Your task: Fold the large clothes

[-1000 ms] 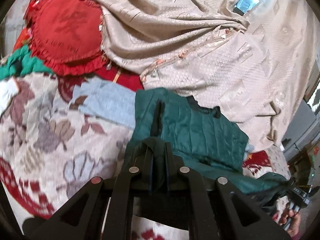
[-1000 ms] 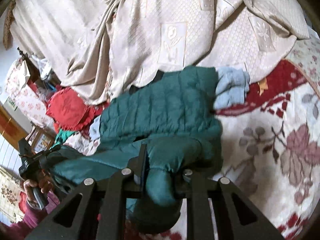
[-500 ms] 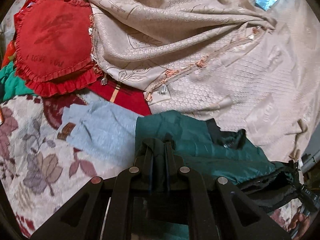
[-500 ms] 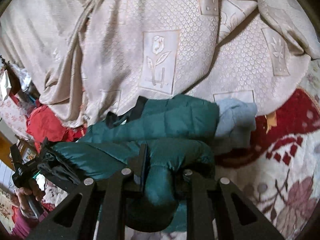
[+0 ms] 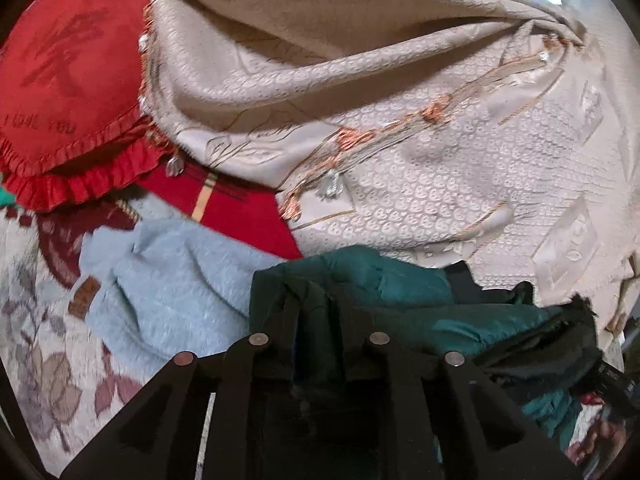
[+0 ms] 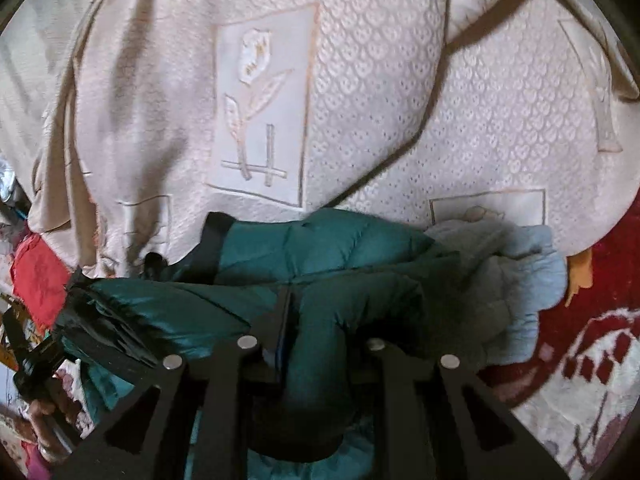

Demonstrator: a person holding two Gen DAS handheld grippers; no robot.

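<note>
green quilted jacket (image 6: 320, 240) clamped in both grippers

jacket (image 6: 320, 248) — teal | towel (image 5: 168, 280) — pale blue | cushion (image 5: 68, 80) — red | bedspread (image 6: 360, 100) — beige, floral

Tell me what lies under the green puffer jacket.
The green puffer jacket overlaps a light blue fleece garment, which lies on the floral red-and-cream blanket. Behind it is a beige embroidered bedspread. Whatever lies directly beneath the jacket is covered.
</note>
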